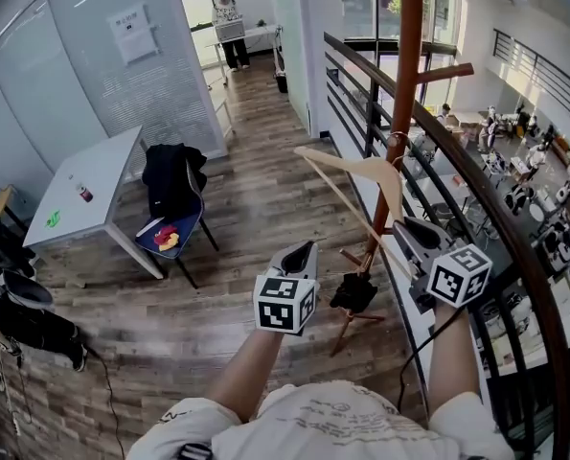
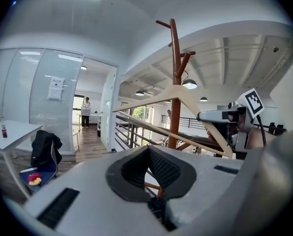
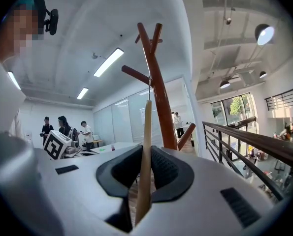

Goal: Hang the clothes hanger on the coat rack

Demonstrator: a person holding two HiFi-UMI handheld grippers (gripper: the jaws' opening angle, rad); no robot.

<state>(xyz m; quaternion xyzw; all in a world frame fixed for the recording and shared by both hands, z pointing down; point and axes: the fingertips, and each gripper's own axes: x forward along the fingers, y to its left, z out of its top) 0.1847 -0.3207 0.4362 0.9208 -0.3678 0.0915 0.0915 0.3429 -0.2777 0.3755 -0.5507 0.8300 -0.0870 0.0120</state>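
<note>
one hanger (image 3: 147,127) end inside right tool (image 3: 145,157)

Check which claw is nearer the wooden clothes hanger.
Right. The right claw is shut on the wooden clothes hanger near one end. The left claw is open and empty, off to the hanger's left, not touching it.
</note>
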